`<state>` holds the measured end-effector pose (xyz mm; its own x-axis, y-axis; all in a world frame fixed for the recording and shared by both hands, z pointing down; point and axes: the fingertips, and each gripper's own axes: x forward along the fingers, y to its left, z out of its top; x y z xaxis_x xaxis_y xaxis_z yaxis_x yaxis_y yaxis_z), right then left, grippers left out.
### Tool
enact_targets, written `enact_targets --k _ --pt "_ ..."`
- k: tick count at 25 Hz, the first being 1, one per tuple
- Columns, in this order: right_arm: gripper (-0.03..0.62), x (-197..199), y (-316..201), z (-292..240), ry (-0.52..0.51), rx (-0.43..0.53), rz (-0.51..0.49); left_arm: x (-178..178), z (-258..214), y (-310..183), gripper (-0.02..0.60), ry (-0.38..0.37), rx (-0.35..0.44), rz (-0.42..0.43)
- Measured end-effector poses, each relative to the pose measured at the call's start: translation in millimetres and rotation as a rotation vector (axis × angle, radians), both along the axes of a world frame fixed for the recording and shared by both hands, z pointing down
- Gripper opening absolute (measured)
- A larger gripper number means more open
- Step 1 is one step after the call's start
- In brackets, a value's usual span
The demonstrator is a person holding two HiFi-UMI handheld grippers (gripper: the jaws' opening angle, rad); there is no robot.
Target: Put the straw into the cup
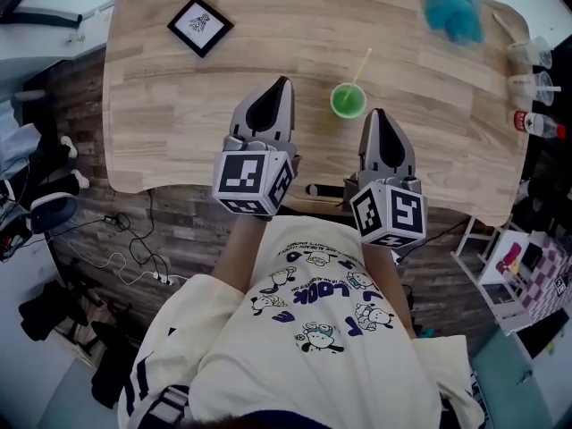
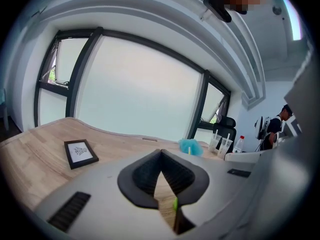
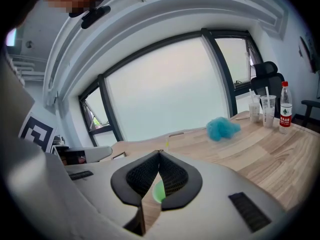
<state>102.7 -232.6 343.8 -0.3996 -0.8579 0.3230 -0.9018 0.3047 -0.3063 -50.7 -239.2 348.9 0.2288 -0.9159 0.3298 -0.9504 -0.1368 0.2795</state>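
A green cup stands on the wooden table near its front edge. A thin yellow straw rises out of the cup and leans toward the far right. My left gripper hangs just left of the cup, shut with nothing in it. My right gripper sits just right of and nearer than the cup, also shut and empty. In the right gripper view the cup shows as a green patch behind the closed jaws, with the straw's tip above them. The left gripper view shows only a green sliver.
A black picture frame lies at the far left of the table. A blue fluffy thing sits at the far right. Clear plastic cups and a bottle stand along the right edge. An office chair is beyond.
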Motion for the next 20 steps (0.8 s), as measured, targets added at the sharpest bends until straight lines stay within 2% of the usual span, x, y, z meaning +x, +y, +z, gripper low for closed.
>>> enact_targets --k 20 --pt "-0.006 -14.1 -11.3 -14.6 0.033 0.036 -0.017 4.2 -7.4 -8.2 0.028 -0.019 0.007 0.029"
